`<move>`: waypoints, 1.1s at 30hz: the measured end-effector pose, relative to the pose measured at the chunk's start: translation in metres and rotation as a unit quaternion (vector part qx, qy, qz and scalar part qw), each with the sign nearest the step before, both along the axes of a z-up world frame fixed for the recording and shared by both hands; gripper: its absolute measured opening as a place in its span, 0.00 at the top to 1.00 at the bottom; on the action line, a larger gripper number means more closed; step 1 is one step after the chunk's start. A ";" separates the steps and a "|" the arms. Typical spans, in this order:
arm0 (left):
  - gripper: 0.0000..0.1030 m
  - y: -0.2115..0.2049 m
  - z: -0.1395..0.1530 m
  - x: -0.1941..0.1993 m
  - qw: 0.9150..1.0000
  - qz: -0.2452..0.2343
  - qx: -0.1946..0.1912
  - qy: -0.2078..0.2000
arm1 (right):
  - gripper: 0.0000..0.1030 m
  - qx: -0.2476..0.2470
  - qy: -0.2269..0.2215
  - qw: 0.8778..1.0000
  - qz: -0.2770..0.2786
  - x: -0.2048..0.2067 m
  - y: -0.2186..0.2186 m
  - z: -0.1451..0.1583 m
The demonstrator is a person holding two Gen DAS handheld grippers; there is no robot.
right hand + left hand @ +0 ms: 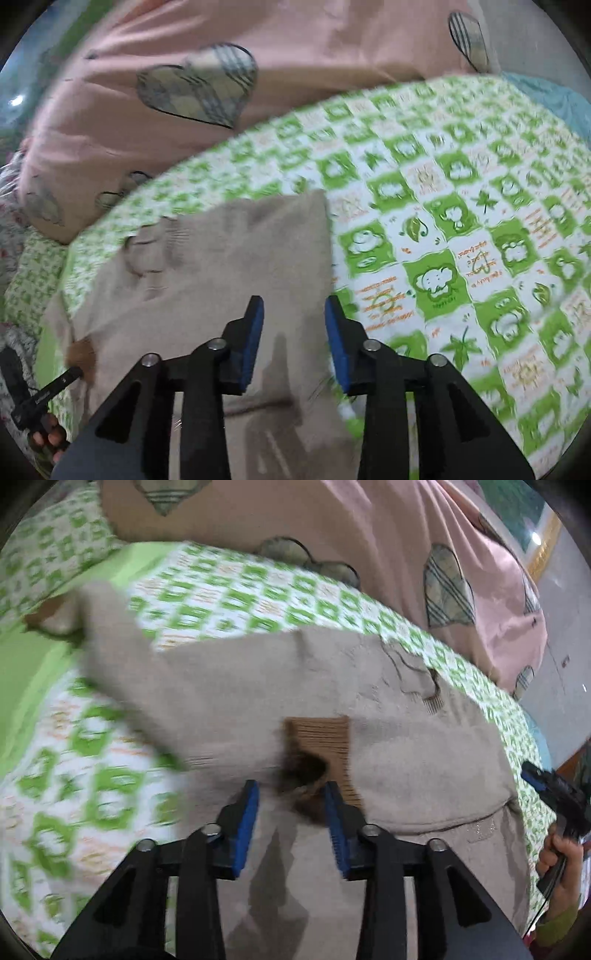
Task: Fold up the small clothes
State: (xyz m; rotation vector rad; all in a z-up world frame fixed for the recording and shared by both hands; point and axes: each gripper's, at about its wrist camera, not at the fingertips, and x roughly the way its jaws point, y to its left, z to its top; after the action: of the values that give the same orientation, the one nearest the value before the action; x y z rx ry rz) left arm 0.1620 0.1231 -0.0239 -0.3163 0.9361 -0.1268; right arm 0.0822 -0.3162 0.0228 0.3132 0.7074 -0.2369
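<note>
Two grippers, both spread, nothing pinched. Left gripper point(290, 794) at bottom centre of its view hovers low over a beige sweater point(406, 746); its blue pads straddle a dark furry pom-pom point(303, 771) sitting on a brown ribbed cuff point(319, 738). Contact with the fabric can't be told, frame is blurred. Right gripper point(293, 306) at bottom centre of its view hangs over the sweater's point(221, 266) right edge, one pad above beige knit, the other above the green checked bedsheet point(461, 221).

Sweater lies flat on the sheet, long axis running roughly from lower frame toward upper middle in both views; a sleeve point(107, 653) trails to the upper left in the left view. So cloth is straight ahead and under both tools; left is nearer the cuff and pom-pom, right nearer the side edge. Next pinch probably depends on that: left on cuff, right on edge.

Farther back, upper frame, a pink blanket point(369, 528) with plaid hearts bunches along the sheet's far side.
</note>
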 end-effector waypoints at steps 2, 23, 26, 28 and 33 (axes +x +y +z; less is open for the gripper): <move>0.48 0.024 0.007 -0.008 1.000 0.027 -0.005 -0.005 | 0.57 0.012 -0.005 0.999 0.033 -0.010 0.018 0.001; 0.32 0.289 -0.041 0.126 0.908 0.305 -0.287 -0.021 | 0.56 0.042 0.086 0.984 0.148 -0.009 0.121 -0.055; 0.74 0.288 -0.030 0.143 0.922 0.294 -0.250 -0.034 | 0.56 0.044 0.092 0.984 0.148 -0.008 0.123 -0.057; 0.97 0.284 -0.019 0.149 0.933 0.277 -0.228 -0.033 | 0.56 0.044 0.093 0.984 0.149 -0.009 0.123 -0.057; 0.97 0.244 0.040 0.130 0.954 0.206 -0.189 -0.107 | 0.56 0.044 0.081 0.986 0.142 -0.015 0.118 -0.050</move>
State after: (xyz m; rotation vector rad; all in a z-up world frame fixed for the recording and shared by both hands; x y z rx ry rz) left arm 0.2922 0.3673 0.0158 -0.8289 0.6105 0.0451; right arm 0.0669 -0.1983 -0.0271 0.2747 0.9144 0.0399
